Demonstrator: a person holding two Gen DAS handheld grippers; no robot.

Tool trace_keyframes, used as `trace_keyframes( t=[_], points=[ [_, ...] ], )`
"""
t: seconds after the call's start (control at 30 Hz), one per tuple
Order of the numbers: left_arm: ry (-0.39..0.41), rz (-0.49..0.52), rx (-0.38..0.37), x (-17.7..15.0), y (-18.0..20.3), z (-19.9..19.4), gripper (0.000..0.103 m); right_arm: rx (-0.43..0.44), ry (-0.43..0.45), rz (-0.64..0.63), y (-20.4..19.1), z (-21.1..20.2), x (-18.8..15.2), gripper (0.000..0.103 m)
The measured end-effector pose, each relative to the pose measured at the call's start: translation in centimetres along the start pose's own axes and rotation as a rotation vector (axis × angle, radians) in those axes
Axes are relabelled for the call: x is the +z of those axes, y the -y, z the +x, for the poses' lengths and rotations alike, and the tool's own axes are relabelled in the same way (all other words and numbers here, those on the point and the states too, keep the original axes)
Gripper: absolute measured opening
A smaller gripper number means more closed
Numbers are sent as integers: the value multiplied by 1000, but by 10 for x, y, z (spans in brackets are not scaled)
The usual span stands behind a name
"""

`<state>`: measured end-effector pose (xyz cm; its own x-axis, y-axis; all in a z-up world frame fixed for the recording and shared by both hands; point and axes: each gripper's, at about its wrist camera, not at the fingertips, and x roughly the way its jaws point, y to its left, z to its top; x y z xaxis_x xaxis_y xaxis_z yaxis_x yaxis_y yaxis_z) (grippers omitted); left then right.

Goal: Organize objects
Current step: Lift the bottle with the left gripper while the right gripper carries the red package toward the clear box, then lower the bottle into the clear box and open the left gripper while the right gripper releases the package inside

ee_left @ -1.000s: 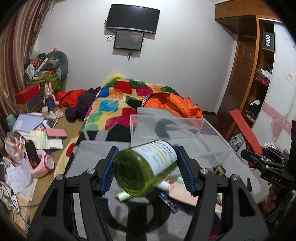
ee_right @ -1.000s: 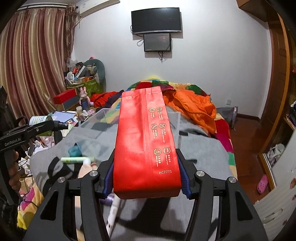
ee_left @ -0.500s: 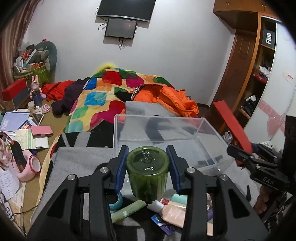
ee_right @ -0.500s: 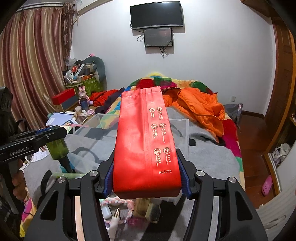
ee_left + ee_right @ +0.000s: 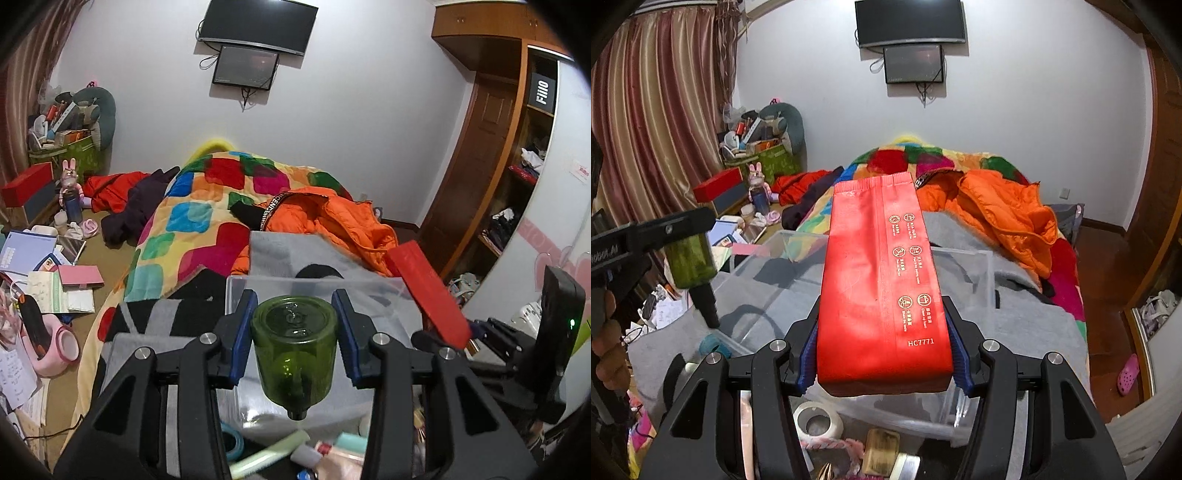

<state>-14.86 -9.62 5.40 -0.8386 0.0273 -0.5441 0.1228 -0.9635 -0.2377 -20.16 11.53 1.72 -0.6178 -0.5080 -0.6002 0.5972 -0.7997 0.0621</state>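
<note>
Our left gripper point(image 5: 294, 334) has its jaws pressed on a green translucent glass bottle point(image 5: 294, 352), which hangs cap down between the blue pads; the jaws closed further within the last second. Our right gripper point(image 5: 882, 349) clamps a long red foil pouch point(image 5: 881, 288) that sticks out forward and upward past the fingertips. Just beyond and below both sets of jaws stands a clear rectangular plastic bin point(image 5: 971, 275) on a grey blanket point(image 5: 1027, 317). Beneath the jaws, nearer to us, lie small items: a white tape roll point(image 5: 816, 419), pale tubes point(image 5: 269, 452) and a teal ring point(image 5: 231, 441). Farther ahead we see a patchwork quilt point(image 5: 207, 218) with an orange padded jacket point(image 5: 332, 221) on it, then a white wall carrying two dark screens point(image 5: 255, 40). Left of the jaws hang striped curtains point(image 5: 653, 122) over cluttered boxes and papers; to the right is a wooden wardrobe point(image 5: 491, 158).
</note>
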Motion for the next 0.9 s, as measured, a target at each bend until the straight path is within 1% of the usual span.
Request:
trace_keyframes(
  t=[0.1,0.23,0.53,0.67,0.83,0.9],
  points=[
    [-7,-14,-1,5,-1,11,41,-8,-21,-7,1,10,0,53],
    [-30,-22,-10,6,0,28,41,12,-59,-5,3,21,-1,53],
    [-155,9,-17,-18,11,69,41,29,-114,-16,2,38,-4,53],
    [-183,22,-9,-25,12,77,41,21,-124,-26,0,42,-6,53],
    [-196,46,16,-30,11,78,41,0,-123,-45,-4,42,-7,53],
    [-201,59,25,-32,11,78,47,-7,-124,-51,-5,42,-8,53]
  ],
)
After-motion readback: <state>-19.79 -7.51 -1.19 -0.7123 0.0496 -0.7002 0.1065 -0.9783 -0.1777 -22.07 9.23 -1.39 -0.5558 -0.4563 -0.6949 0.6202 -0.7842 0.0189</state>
